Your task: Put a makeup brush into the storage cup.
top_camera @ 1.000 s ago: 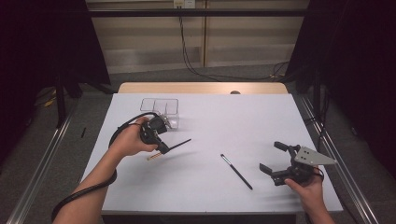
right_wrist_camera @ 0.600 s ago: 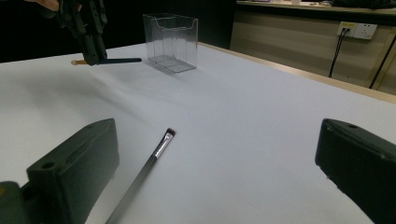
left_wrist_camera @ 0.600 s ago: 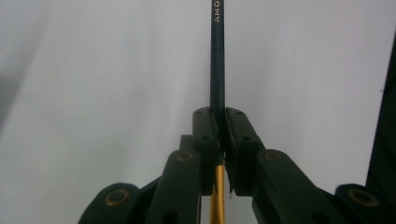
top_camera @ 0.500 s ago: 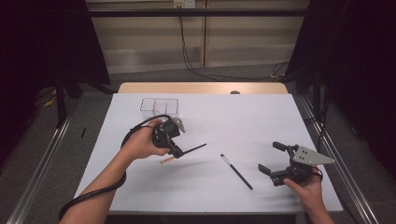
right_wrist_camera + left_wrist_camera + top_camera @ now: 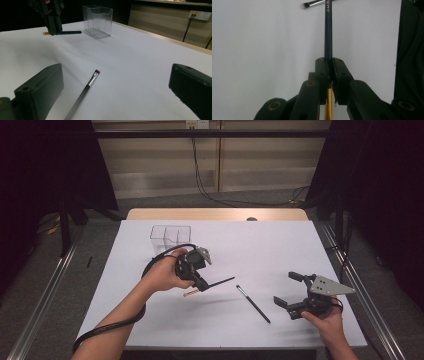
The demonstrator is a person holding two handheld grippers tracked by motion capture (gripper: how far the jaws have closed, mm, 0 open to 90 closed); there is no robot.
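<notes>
Only one bit of lettering turns up: pale capital letters printed lengthwise along the dark handle of the brush, which the left gripper clamps between its jaws. In the left gripper view the print sits well out beyond the jaw tips, near the top edge, and seems to read "OMY" or close to it; the letters are small and cut off at the frame edge, so the full word cannot be made out. Beyond that print lies the second brush, with no readable marking. Nothing legible appears in the high view or the right gripper view.
</notes>
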